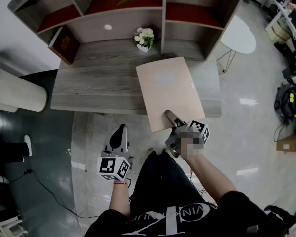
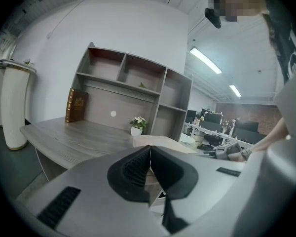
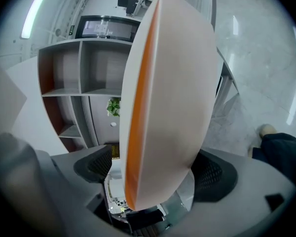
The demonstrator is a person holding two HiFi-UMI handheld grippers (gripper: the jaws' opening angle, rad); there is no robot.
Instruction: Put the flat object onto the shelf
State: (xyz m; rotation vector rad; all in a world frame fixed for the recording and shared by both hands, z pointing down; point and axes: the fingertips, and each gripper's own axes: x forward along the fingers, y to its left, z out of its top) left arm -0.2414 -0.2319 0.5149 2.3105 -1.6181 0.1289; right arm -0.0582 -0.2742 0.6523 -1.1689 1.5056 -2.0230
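The flat object [image 1: 170, 90] is a thin beige board with an orange edge. It lies on the grey desk [image 1: 98, 78], and its near end overhangs the front edge. My right gripper [image 1: 170, 117] is at that near end. In the right gripper view the board [image 3: 172, 83] stands between the wide-spread jaws [image 3: 155, 169]. A clear gap shows at the left pad [image 3: 96, 164]. The shelf unit [image 1: 118, 23] rises at the back of the desk. My left gripper [image 1: 121, 131] hangs below the desk's front edge, its pads [image 2: 138, 169] pressed together on nothing.
A small white flower pot [image 1: 144, 38] stands just behind the board, and a brown book [image 1: 65, 43] leans at the shelf's left. A white cylinder [image 1: 15, 90] stands left of the desk and a round white table [image 1: 239, 33] to its right. The person's legs are below.
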